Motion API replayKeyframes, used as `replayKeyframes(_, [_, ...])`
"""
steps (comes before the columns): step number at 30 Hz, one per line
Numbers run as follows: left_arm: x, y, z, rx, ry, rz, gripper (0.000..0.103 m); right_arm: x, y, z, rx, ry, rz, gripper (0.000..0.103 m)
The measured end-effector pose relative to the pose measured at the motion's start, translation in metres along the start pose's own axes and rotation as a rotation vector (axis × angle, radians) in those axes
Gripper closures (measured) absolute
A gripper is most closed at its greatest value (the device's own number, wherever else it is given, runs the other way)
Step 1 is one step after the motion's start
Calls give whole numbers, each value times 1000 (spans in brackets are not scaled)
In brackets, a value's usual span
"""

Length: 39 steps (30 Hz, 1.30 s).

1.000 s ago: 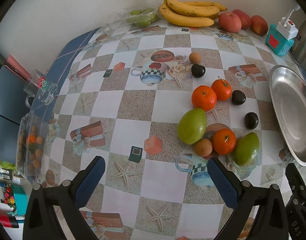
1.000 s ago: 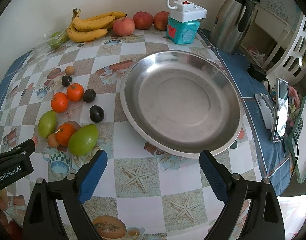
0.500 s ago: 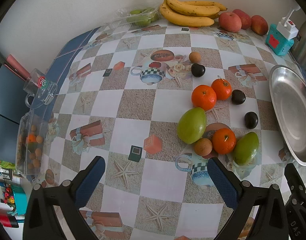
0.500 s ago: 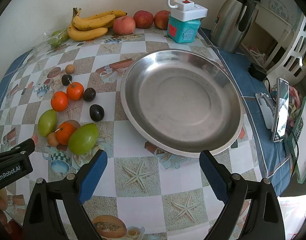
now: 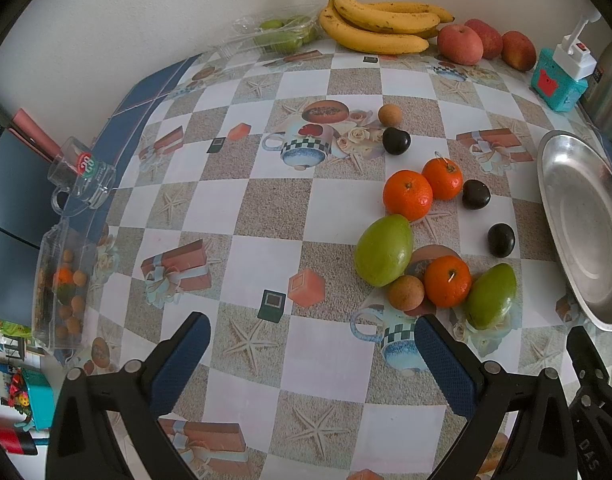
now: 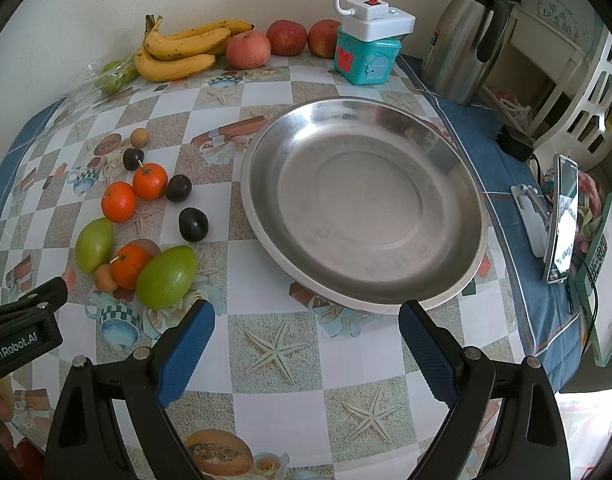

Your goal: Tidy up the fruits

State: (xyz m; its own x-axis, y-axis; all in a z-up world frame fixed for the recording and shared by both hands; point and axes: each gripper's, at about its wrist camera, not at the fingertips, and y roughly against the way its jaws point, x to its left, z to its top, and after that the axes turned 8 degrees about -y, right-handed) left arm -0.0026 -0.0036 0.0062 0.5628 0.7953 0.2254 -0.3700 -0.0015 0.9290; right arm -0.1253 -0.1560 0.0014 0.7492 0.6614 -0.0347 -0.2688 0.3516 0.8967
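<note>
From the left wrist view, the left claw [image 5: 312,344] hung above the counter [image 5: 266,208] near its front edge, jaws wide and holding nothing. Bare checkered cloth lay between and ahead of the fingers. The loose fruit sat toward the right: two green mangoes [image 5: 383,250], three oranges [image 5: 407,195], dark plums [image 5: 476,194] and small brown fruits [image 5: 406,292], the nearest ones touching. Bananas [image 5: 380,26] and apples [image 5: 460,45] lined the back edge.

From the right wrist view, the right claw [image 6: 306,330] hovered over the front edge, jaws wide and empty, facing the steel dish [image 6: 458,280], which held nothing. The fruit cluster [image 6: 166,276] lay left of the dish, apart from its rim. A kettle [image 6: 462,40] and teal box [image 6: 366,60] stood at the back right corner; a phone [image 6: 562,220] leaned at the right edge.
</note>
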Motion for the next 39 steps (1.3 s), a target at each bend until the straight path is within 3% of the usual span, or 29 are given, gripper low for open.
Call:
replayKeyframes(21, [0,0,1,-2,2,3,0,-2,-3,-1,18,-2,5,9])
replayKeyframes(27, [7,-1,6,-22,68,25,0,3,-10,0,59,18,20,9])
replayKeyframes(39, [28,-18,14,20,197,-105,0,27,-19,10,112,-29,203,9])
